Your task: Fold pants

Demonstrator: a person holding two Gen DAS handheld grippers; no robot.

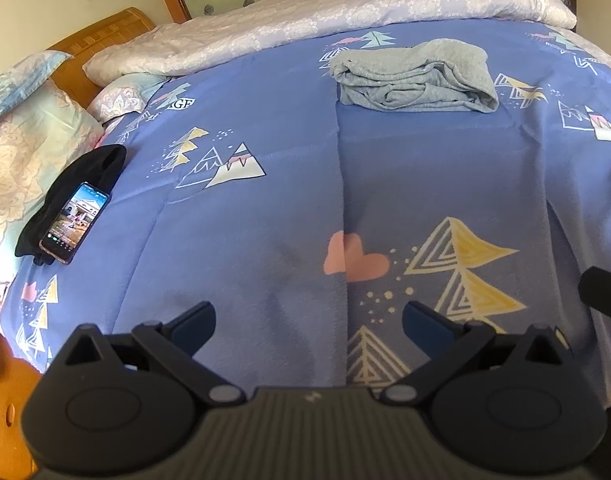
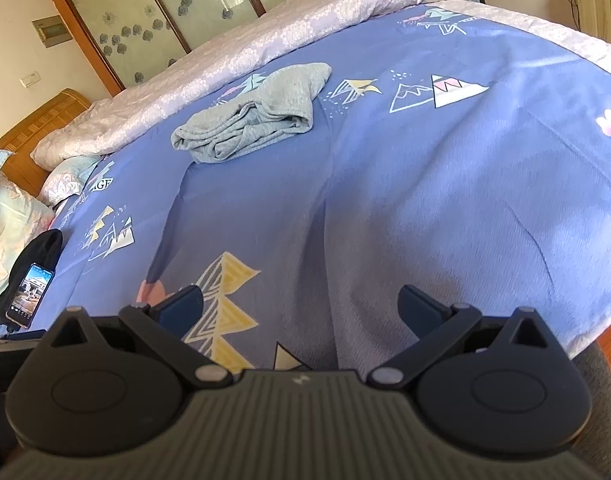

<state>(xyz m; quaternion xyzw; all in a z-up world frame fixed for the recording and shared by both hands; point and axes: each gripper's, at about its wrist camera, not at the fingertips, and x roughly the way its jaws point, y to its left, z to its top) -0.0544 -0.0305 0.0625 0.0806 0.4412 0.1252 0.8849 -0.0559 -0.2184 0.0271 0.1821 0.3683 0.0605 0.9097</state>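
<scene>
At the far left of the bed, a phone (image 1: 74, 220) lies on a black cloth (image 1: 81, 196), just beside the pillows (image 1: 29, 140). These are well apart from the work and stand in nobody's way.

The left gripper (image 1: 308, 322) hangs above the blue bedspread (image 1: 265, 200) with its jaws wide apart and nothing between them. The gray pants (image 1: 415, 76) lie straight ahead of it, far up the bed near the pale quilt (image 1: 305, 20). They are already in a rough folded bundle, and the long side runs left to right across the view.

The right gripper (image 2: 300, 306) is also spread open and empty. From here the pants (image 2: 257, 120) are ahead and to the left, so the long side looks slanted.

I judge that neither gripper is clearly nearer; both are well apart from the pants. Only bare bedspread lies between, so any coming move is a plain reach forward, the right one bending leftward.
</scene>
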